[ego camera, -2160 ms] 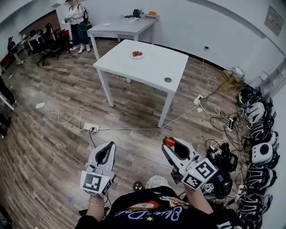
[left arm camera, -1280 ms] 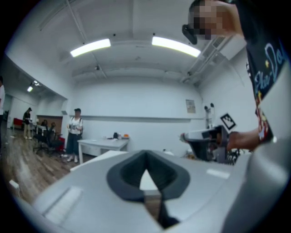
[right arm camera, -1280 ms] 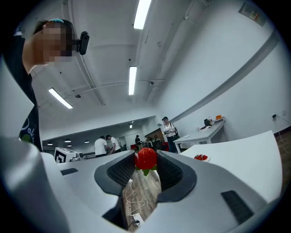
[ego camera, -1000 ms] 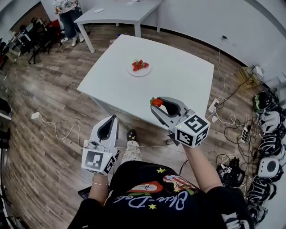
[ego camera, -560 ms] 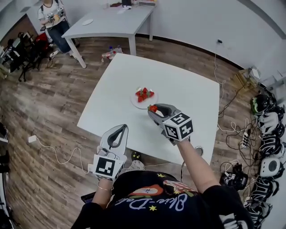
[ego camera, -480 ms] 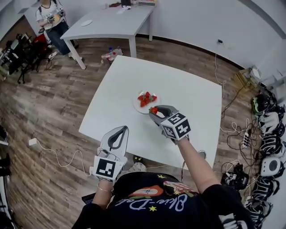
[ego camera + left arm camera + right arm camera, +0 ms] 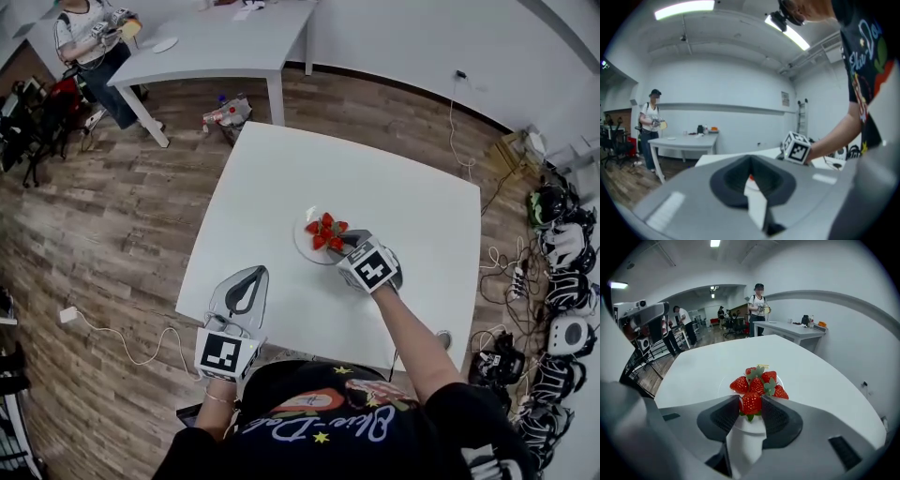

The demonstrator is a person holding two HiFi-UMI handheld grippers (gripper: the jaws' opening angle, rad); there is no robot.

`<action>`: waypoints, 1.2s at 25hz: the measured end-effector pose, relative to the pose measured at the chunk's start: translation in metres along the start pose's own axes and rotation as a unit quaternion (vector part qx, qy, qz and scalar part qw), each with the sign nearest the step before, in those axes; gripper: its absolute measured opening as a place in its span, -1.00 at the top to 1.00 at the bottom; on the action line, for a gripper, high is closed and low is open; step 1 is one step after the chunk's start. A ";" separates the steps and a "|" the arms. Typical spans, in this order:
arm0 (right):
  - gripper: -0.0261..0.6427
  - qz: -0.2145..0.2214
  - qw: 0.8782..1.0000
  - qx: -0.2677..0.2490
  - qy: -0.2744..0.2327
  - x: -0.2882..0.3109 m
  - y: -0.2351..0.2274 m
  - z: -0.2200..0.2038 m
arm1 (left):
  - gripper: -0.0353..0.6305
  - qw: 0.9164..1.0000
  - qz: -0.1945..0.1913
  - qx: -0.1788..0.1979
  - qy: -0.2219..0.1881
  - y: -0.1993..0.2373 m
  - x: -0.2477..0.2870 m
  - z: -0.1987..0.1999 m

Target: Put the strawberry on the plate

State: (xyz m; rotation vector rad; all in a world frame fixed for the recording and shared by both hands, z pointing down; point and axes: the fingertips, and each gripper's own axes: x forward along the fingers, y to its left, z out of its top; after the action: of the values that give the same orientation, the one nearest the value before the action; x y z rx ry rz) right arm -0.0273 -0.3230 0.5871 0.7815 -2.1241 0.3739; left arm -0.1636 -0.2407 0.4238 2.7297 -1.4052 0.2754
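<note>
- Right gripper (image 7: 345, 242) status?
- It is pinching the strawberry (image 7: 751, 403) at the plate's (image 7: 302, 246) near rim, beside other strawberries (image 7: 759, 380).
- Left gripper (image 7: 247, 275)?
- It is hanging at the table's (image 7: 281, 187) near edge, jaws pressed together.

Red strawberry (image 7: 751, 403), green-leaved — white plate (image 7: 302, 247), white table (image 7: 262, 206); black-and-white square markers (image 7: 375, 270) on grey right tool (image 7: 751, 409).

Bright, even light falls from ceiling strip lights (image 7: 684, 9) above the white tabletop (image 7: 272, 206), leaving hardly any shadow on it. Every view bows at its edges (corners go dark), and the left gripper (image 7: 751, 161) blurs near its lens.
</note>
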 end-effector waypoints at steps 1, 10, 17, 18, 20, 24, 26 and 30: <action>0.46 -0.002 1.000 -0.001 0.006 0.003 0.000 -0.001 | 0.93 1.000 -0.002 -0.004 0.000 0.002 0.000 -0.002; 0.46 -0.009 0.999 0.013 -0.033 0.005 0.000 -0.002 | 0.93 0.999 -0.003 -0.023 -0.027 0.006 0.003 0.003; 0.46 -0.070 0.983 0.050 -0.161 -0.063 -0.015 0.020 | 0.93 0.999 0.004 -0.022 -0.031 -0.001 -0.001 0.003; 0.46 -0.072 0.976 0.070 -0.195 -0.080 -0.016 0.023 | 0.93 0.999 0.004 -0.020 -0.030 -0.003 0.000 0.003; 0.57 -0.058 0.959 0.114 -0.251 -0.111 -0.013 0.023 | 0.93 0.999 0.008 -0.016 -0.030 -0.009 0.001 0.004; 0.87 -0.021 0.945 0.154 -0.289 -0.152 0.001 0.005 | 0.93 0.998 0.025 -0.022 -0.050 -0.027 0.000 0.020; 0.87 -0.010 0.943 0.161 -0.290 -0.164 0.007 -0.007 | 0.93 0.998 0.025 -0.029 -0.057 -0.042 0.000 0.026; 0.87 -0.004 0.938 0.170 -0.302 -0.176 0.012 -0.017 | 0.93 0.998 0.021 -0.026 -0.047 -0.058 -0.002 0.024</action>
State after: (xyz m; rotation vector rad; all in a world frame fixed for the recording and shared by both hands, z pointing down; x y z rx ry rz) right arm 0.0577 -0.2342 0.4591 1.2271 -2.6611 0.5619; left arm -0.1142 -0.2085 0.4021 2.7068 -1.4720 0.1134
